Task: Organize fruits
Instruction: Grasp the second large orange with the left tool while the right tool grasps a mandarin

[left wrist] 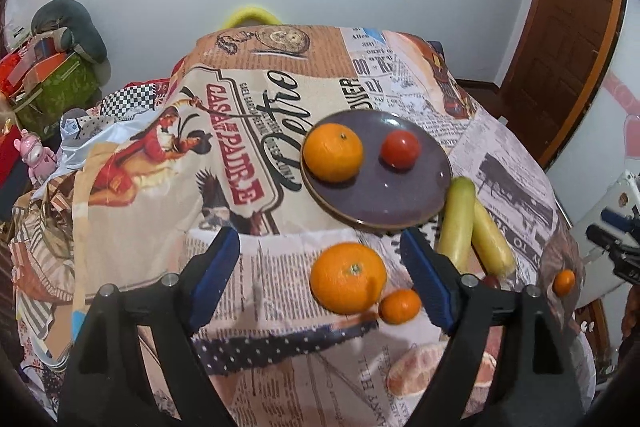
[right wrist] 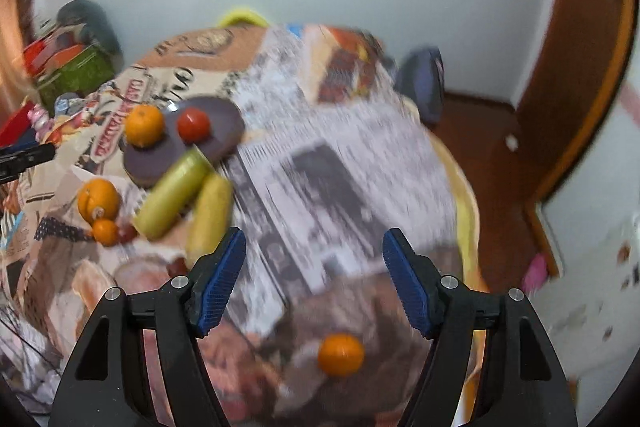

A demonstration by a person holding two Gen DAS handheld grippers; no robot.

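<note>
A purple plate [left wrist: 400, 195] holds a large orange [left wrist: 333, 151] and a red tomato [left wrist: 400, 149]. In front of it a second large orange [left wrist: 347, 277] and a small mandarin [left wrist: 400, 305] lie on the cloth between my open left gripper's [left wrist: 320, 251] fingers. Two pale green cucumbers [left wrist: 472, 227] lie right of the plate. Another small mandarin [left wrist: 564, 282] sits at the table's right edge; in the right wrist view it [right wrist: 341, 354] lies below my open, empty right gripper [right wrist: 314, 251]. The plate [right wrist: 224, 131], cucumbers [right wrist: 180, 199] and oranges [right wrist: 98, 199] show at left there.
The table wears a newspaper-print cloth [left wrist: 256, 155]. A small dark red fruit [right wrist: 127, 233] lies by the mandarin [right wrist: 105, 231]. Cluttered bags and boxes [left wrist: 52, 83] stand left of the table. A wooden door [left wrist: 568, 39] is at the right, a chair [right wrist: 424, 83] beyond the table.
</note>
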